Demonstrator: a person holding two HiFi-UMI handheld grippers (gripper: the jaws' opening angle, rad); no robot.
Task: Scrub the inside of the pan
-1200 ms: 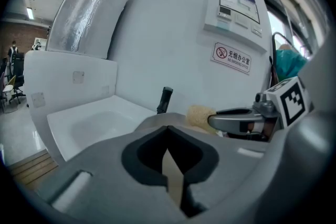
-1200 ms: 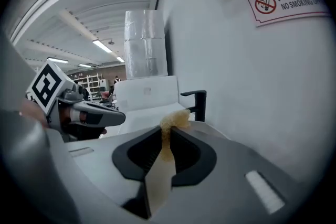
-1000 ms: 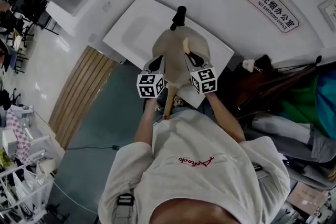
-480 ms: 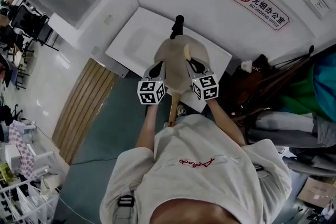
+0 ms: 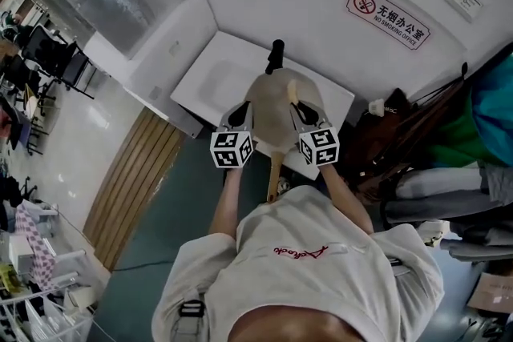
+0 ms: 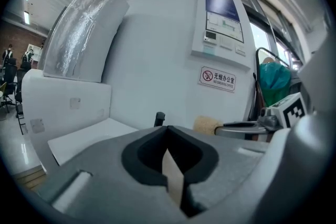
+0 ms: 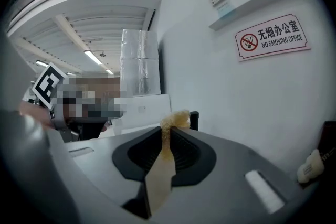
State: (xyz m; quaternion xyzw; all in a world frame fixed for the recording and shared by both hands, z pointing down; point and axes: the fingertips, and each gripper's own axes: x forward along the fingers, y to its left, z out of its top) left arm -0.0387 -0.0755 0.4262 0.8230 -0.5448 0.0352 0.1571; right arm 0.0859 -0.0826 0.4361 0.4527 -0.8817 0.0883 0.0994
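Note:
In the head view a tan round pan (image 5: 271, 112) hangs over the white table (image 5: 212, 68), a black handle (image 5: 276, 56) sticking out at its far side. A wooden handle (image 5: 274, 172) runs from under it toward the person. My left gripper (image 5: 240, 116) is at the pan's left side, shut on a thin beige edge (image 6: 172, 173) that looks like the pan's rim. My right gripper (image 5: 298, 110) is at the pan's right side, shut on a thin tan scrubbing pad (image 7: 164, 157) with a yellowish tip (image 5: 292, 88). The pan's inside is hidden.
A white wall with a no-smoking sign (image 5: 388, 16) rises behind the table. A slatted wooden panel (image 5: 132, 172) lies to the left on the floor. Dark bags and a green bundle (image 5: 417, 132) crowd the right side.
Both grippers keep their grips. The pan and both grippers have drifted slightly right and down in the head view as the view shifted.

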